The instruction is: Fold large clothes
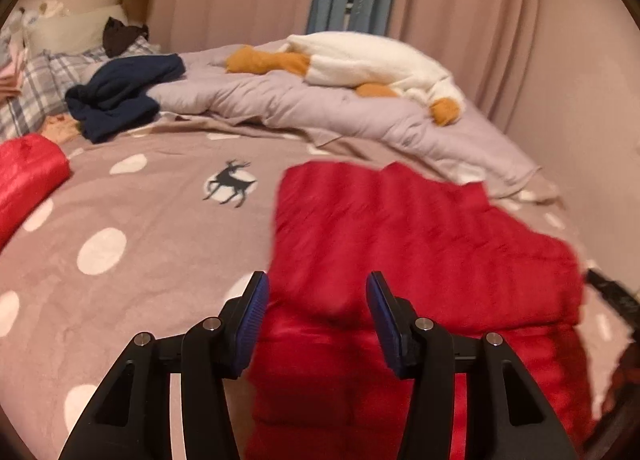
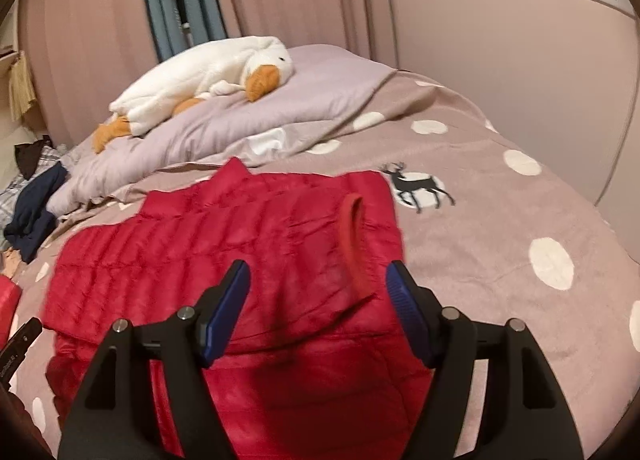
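Note:
A red quilted down jacket [image 1: 420, 244] lies partly folded on the polka-dot bed cover [image 1: 132, 260]. It also shows in the right wrist view [image 2: 240, 236], with a red-trimmed opening [image 2: 354, 236] on top. My left gripper [image 1: 316, 292] is open and empty, hovering over the jacket's near left part. My right gripper [image 2: 318, 284] is open and empty, hovering over the jacket's near right part. The other gripper's black tip [image 1: 612, 292] shows at the right edge of the left wrist view.
A folded red garment [image 1: 28, 175] lies at the left. A navy garment [image 1: 120, 95] lies further back. A lilac duvet [image 1: 320, 107] with a white plush goose [image 1: 368, 59] runs along the curtains. Plaid pillows [image 1: 36, 83] are at far left. The wall is on the right [image 2: 500, 39].

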The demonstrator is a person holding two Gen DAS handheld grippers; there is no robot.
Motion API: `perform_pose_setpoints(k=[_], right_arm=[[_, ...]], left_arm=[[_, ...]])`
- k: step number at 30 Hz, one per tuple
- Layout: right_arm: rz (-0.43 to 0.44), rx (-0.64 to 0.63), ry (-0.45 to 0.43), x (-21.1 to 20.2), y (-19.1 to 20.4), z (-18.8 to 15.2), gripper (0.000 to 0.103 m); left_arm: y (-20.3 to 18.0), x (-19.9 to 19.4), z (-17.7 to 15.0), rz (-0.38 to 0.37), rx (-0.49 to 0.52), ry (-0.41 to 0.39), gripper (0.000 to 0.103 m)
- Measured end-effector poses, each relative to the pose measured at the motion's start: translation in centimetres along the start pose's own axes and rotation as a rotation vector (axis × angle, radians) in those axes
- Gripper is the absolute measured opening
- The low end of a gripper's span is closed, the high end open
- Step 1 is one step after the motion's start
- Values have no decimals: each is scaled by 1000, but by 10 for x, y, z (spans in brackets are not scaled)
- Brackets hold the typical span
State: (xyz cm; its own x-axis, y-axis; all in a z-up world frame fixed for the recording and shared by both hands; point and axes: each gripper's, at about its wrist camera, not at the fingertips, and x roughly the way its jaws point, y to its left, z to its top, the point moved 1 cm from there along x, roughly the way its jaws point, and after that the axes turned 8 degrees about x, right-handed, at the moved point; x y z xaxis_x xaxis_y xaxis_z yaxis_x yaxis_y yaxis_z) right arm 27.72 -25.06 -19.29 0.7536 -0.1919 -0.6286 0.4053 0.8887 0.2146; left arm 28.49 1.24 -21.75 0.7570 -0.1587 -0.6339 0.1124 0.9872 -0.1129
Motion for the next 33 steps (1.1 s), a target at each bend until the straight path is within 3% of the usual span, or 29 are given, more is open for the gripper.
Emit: perform_pose_setpoints(k=[2, 5, 7, 8, 12, 15, 21, 24, 26, 28, 31, 33], right_arm=[[34, -1, 8, 1, 4, -2, 57], [33, -25, 14, 7, 11, -6, 54], [16, -58, 30, 14, 17, -11, 43], [14, -69, 43, 18, 18, -13, 40], [-24, -108, 96, 42, 19, -24, 32], [-31, -127, 118, 57, 19, -31, 32], [-3, -107, 122, 56, 13, -30, 32], [4, -122, 126, 41, 8, -32, 36], [-17, -132, 128, 29, 3, -32, 47], [-49, -123, 98, 8, -9, -30, 59], [-60, -26, 33, -34, -43, -30, 76], [-49, 55, 6, -59, -69, -40, 83]], left_arm=[[-2, -7, 1, -31, -11, -1, 51], [-3, -3, 2, -2, -11, -21, 51], [0, 19, 0, 31, -25, 42, 51], [2, 30, -2, 46, -30, 73, 43], [-9, 71, -19, 101, 75, 179, 38], [-17, 83, -29, 109, 132, 201, 38], [-10, 64, -24, 123, 76, 178, 38], [-9, 39, -22, 122, 60, 130, 41], [-5, 18, -24, 101, 36, 78, 64], [4, -4, -34, 106, -9, 28, 81], [21, -28, -53, 119, -84, -3, 84], [35, -40, -70, 109, -129, 26, 84]])
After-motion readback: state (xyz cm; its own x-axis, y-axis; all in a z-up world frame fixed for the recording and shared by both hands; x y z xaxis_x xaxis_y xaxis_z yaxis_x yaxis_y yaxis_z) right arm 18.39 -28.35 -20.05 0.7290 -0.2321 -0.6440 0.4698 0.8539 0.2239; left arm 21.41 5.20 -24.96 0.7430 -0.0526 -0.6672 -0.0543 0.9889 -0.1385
